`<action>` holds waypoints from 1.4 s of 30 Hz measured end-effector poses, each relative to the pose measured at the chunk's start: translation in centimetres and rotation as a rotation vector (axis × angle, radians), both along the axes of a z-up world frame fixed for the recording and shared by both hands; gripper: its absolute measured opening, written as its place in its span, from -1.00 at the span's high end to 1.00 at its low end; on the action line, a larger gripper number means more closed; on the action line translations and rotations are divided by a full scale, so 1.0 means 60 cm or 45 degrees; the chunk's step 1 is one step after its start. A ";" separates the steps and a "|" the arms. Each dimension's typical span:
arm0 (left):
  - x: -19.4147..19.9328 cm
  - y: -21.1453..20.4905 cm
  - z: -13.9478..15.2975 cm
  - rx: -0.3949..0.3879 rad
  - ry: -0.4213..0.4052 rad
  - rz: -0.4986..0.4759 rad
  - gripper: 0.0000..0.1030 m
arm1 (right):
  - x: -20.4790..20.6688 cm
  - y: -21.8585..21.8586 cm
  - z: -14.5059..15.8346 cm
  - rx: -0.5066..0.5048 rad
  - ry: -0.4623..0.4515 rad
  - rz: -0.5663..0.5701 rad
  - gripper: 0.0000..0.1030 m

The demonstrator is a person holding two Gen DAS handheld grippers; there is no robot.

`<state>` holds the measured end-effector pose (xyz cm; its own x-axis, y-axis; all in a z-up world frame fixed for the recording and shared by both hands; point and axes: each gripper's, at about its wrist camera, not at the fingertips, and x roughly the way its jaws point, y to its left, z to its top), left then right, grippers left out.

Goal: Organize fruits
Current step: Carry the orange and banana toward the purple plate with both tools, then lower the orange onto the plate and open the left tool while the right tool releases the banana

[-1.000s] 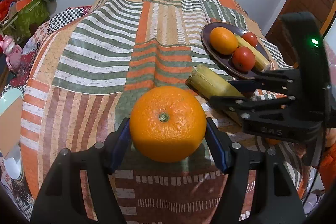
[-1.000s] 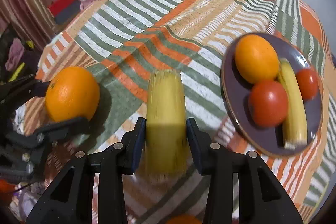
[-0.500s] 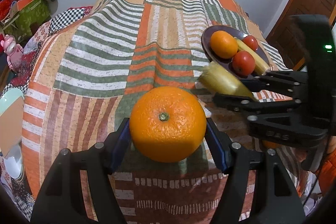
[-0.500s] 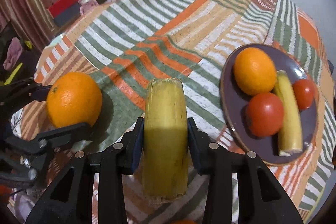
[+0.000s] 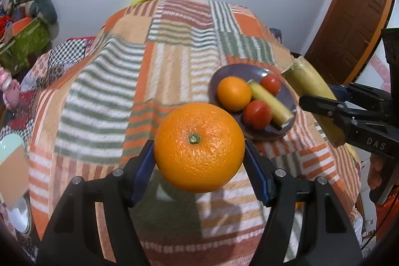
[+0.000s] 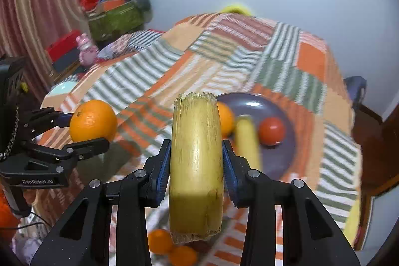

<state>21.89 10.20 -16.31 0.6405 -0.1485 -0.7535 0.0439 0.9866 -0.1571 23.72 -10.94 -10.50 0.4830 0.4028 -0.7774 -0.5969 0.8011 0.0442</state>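
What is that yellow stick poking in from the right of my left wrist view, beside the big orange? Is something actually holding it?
Observer: Yes. The right wrist view shows the right gripper with its jaws pressed on both sides of a cut yellow banana piece.
Visitor: Is there any fruit I'm missing?
Observer: Two small oranges lie low in that view, just below the banana piece's near end.
Visitor: And what's off to that side of the room?
Observer: A striped reddish curtain hangs at the far left of that view.
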 end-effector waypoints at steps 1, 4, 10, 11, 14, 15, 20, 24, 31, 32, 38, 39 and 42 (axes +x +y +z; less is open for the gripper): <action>0.008 -0.009 0.004 0.000 -0.007 -0.008 -0.33 | 0.005 -0.009 0.003 -0.001 -0.008 -0.015 0.31; 0.029 -0.027 0.012 -0.005 -0.018 -0.025 -0.33 | 0.019 -0.034 0.006 -0.003 -0.025 -0.054 0.31; 0.083 -0.058 0.023 0.003 -0.026 -0.057 -0.33 | 0.044 -0.069 0.000 0.006 -0.040 -0.098 0.31; 0.093 -0.063 0.023 0.009 -0.027 -0.060 -0.33 | 0.050 -0.072 -0.002 0.009 -0.041 -0.101 0.31; 0.126 -0.076 0.023 0.017 -0.021 -0.071 -0.33 | 0.064 -0.079 -0.009 0.006 -0.046 -0.106 0.31; 0.140 -0.081 0.022 0.014 -0.015 -0.075 -0.33 | 0.068 -0.081 -0.012 0.002 -0.047 -0.107 0.31; 0.189 -0.099 0.011 0.031 0.003 -0.076 -0.33 | 0.090 -0.087 -0.033 0.009 -0.032 -0.107 0.31; 0.224 -0.109 -0.004 0.030 0.031 -0.079 -0.33 | 0.103 -0.085 -0.049 0.004 -0.017 -0.104 0.31; 0.274 -0.128 -0.021 0.062 0.050 -0.093 -0.33 | 0.119 -0.084 -0.075 0.004 0.026 -0.102 0.31; 0.279 -0.131 -0.023 0.068 0.054 -0.094 -0.33 | 0.120 -0.085 -0.078 0.006 0.034 -0.102 0.31; 0.317 -0.143 -0.040 0.079 0.078 -0.093 -0.33 | 0.126 -0.086 -0.093 0.023 0.070 -0.094 0.30; 0.323 -0.146 -0.043 0.087 0.071 -0.089 -0.33 | 0.127 -0.085 -0.095 0.023 0.073 -0.093 0.30; 0.342 -0.151 -0.057 0.109 0.090 -0.082 -0.33 | 0.130 -0.082 -0.102 0.020 0.083 -0.088 0.30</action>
